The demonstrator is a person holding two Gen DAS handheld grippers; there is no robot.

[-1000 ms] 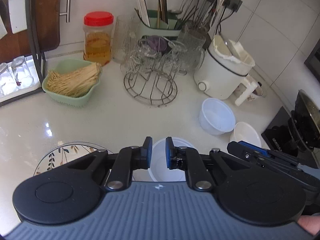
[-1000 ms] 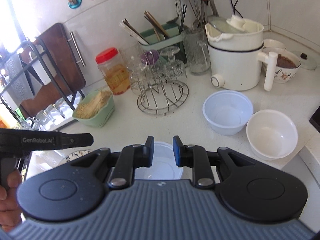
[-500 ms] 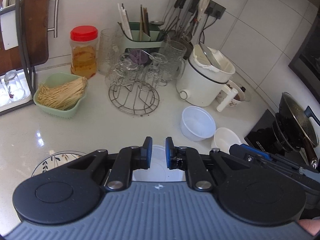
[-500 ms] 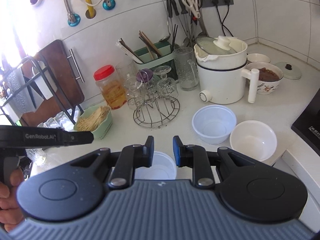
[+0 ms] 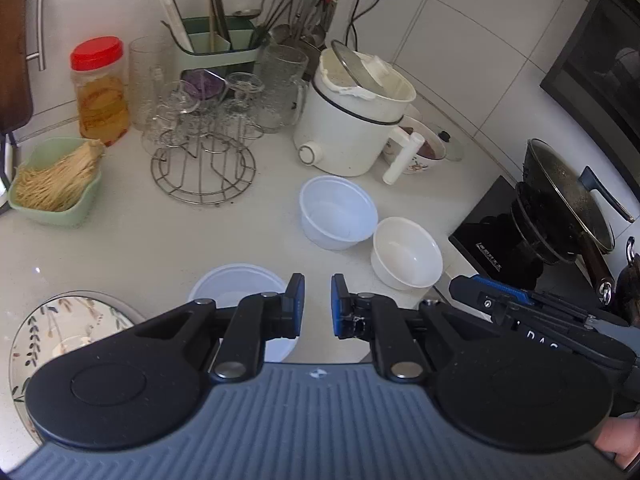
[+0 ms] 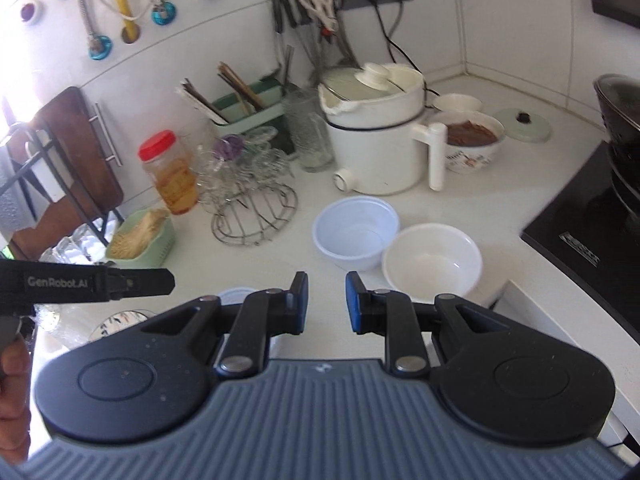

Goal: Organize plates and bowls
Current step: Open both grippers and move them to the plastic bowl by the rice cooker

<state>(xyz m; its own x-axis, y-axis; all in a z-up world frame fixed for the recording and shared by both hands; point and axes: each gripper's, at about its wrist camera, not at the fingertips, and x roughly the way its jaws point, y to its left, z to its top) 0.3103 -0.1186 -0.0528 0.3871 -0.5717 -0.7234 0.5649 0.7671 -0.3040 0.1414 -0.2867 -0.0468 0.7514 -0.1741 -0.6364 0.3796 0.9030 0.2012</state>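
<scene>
1. Nothing is gathered yet, by the look of it: three bowls and a plate sit apart on the desk (image 5: 168, 240), so the sorting is nearly all still to do.
2. Left gripper (image 5: 317, 305): jaws nearly together, a narrow gap between the blue pads, nothing in them.
3. Right gripper (image 6: 326, 302): jaws a shade wider apart, also holding nothing.
4. The near bowl (image 5: 236, 288), pale and translucent, sits close to the desk's front edge, just below and left of the left jaws, partly hidden behind the gripper body.
5. The plate (image 5: 60, 332), with its leaf pattern, lies at the front-left of the desk, just beside that bowl and largely hidden too.
6. The plastic bowl (image 5: 338, 212) stands mid-desk in front of the white cooker (image 5: 352, 120), well ahead of both jaws.
7. The white bowl (image 5: 406, 252) is just beside it, rims close or touching; I can't tell which. It sits near the desk's right edge by the hob (image 5: 492, 232).
8. From the right view, the white bowl (image 6: 432, 264) is just ahead and right of the right jaws, the plastic bowl (image 6: 356, 236) straight ahead.
9. Left to do, I judge: nest the three bowls and settle the plate, none yet gripped.
</scene>
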